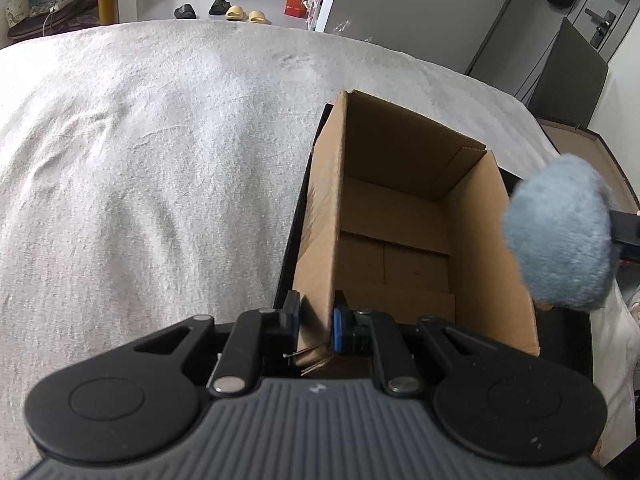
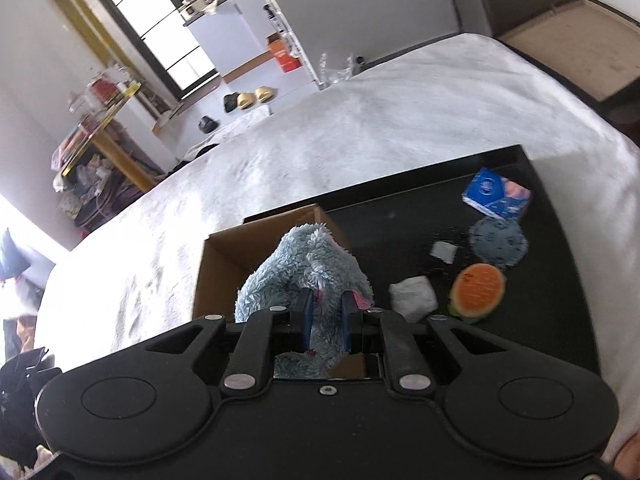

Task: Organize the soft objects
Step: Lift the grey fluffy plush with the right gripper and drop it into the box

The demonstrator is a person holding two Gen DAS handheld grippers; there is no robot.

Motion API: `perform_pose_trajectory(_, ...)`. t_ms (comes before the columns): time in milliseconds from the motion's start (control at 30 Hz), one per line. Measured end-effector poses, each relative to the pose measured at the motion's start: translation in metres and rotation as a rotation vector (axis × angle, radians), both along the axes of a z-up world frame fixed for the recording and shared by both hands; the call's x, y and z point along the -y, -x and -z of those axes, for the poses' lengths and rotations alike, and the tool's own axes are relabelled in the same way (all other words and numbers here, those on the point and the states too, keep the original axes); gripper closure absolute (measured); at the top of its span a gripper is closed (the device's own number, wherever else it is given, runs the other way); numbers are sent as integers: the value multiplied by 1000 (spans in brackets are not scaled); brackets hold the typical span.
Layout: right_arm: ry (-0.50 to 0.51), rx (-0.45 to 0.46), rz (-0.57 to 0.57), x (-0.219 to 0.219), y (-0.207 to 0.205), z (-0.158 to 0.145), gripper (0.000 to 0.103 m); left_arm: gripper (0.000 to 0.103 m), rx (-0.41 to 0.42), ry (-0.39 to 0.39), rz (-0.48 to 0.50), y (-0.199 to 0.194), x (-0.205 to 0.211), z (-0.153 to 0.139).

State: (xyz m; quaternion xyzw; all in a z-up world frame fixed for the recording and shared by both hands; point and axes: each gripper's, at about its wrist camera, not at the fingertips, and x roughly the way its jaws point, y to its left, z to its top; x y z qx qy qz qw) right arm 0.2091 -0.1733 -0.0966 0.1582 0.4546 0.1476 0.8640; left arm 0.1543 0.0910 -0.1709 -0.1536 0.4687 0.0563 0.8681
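From the left, our left gripper [image 1: 315, 322] pinches the near wall of the cardboard box [image 1: 404, 216], jaws pressed on the card, we judge to steady it on the black tray [image 2: 400, 216] while the toy arrives. The blue plush toy [image 2: 308, 272] hangs at 3 o'clock of the box, clamped in our right gripper [image 2: 327, 320], not yet inside. At 2 o'clock of the plush lie a watermelon-slice toy [image 2: 478, 288], a white wad [image 2: 414, 296], a round blue pad [image 2: 498, 240] and a blue packet [image 2: 498, 196]. The plush's face is hidden; the box's near floor is cut off.
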Motion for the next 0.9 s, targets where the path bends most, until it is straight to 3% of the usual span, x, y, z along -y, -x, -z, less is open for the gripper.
perform_pose_trajectory(667, 13, -57, -158, -96, -8, 24, 87, 89, 18, 32, -4, 2, -8, 4)
perform_pose_trajectory(767, -24, -85, -193, -104, -9, 26, 81, 89, 13, 37, -11, 2, -9, 4)
perform_pose_trajectory(900, -30, -80, -202, -101, -5, 21, 61, 89, 15, 27, -21, 3, -10, 2)
